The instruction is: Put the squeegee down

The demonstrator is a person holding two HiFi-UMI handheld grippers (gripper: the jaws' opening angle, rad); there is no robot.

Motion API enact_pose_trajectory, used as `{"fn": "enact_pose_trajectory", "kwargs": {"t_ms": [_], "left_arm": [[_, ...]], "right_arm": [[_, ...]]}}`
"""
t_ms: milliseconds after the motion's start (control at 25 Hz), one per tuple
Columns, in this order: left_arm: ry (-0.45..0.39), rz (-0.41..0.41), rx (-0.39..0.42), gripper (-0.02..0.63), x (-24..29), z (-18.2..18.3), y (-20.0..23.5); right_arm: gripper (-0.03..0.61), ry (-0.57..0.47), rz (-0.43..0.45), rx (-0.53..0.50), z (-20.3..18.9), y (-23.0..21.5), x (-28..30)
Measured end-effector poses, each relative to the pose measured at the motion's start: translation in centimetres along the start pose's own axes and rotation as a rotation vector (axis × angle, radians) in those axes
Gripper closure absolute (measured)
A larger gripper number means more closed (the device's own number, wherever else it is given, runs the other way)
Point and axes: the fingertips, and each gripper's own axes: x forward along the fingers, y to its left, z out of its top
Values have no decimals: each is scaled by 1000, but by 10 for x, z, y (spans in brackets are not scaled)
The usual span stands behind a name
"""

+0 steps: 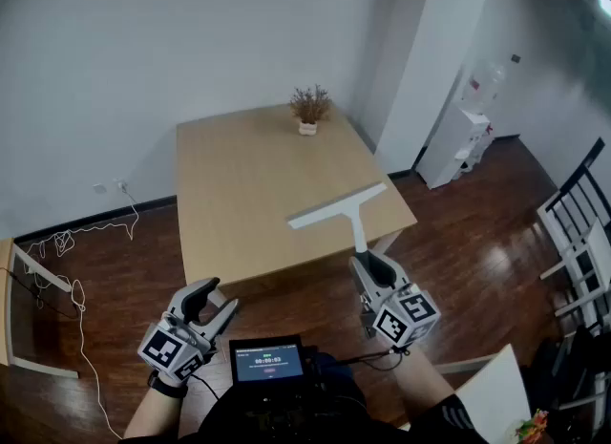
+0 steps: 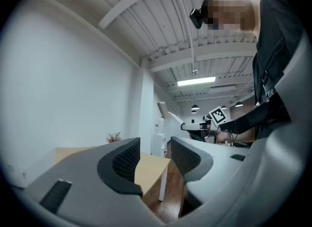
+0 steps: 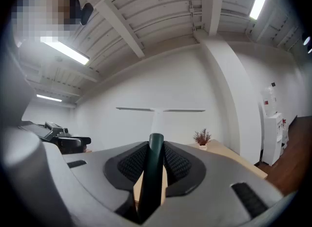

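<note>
My right gripper (image 1: pixel 374 265) is shut on the dark handle of the squeegee (image 1: pixel 342 208), which it holds up in the air over the near right part of the wooden table (image 1: pixel 248 184). The white blade points away from me, well above the tabletop. In the right gripper view the squeegee (image 3: pixel 157 123) rises from between the pads, its blade level against the far wall. My left gripper (image 1: pixel 215 305) hangs open and empty below the table's near edge. The left gripper view shows the right gripper (image 2: pixel 192 126) and the squeegee (image 2: pixel 168 113) off to the right.
A small potted dried plant (image 1: pixel 309 110) stands at the table's far edge. A white water dispenser (image 1: pixel 456 146) is by the column at right. Chairs (image 1: pixel 578 232) stand at the far right, cables (image 1: pixel 67 242) lie on the floor at left.
</note>
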Motion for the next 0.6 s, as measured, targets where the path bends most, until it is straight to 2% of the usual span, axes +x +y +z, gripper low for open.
{"fn": "enact_pose_trajectory", "kwargs": {"t_ms": [160, 320, 440, 600], "left_arm": [[16, -27, 10, 403, 15, -4, 6], [27, -56, 0, 402, 43, -11, 16], [46, -75, -23, 402, 70, -21, 26], [63, -71, -53, 402, 121, -34, 46]], "right_arm": [[463, 26, -14, -50, -1, -21, 22], [463, 64, -48, -90, -7, -60, 51], [463, 107, -80, -92, -16, -101, 80], [463, 193, -105, -90, -43, -177, 131]]}}
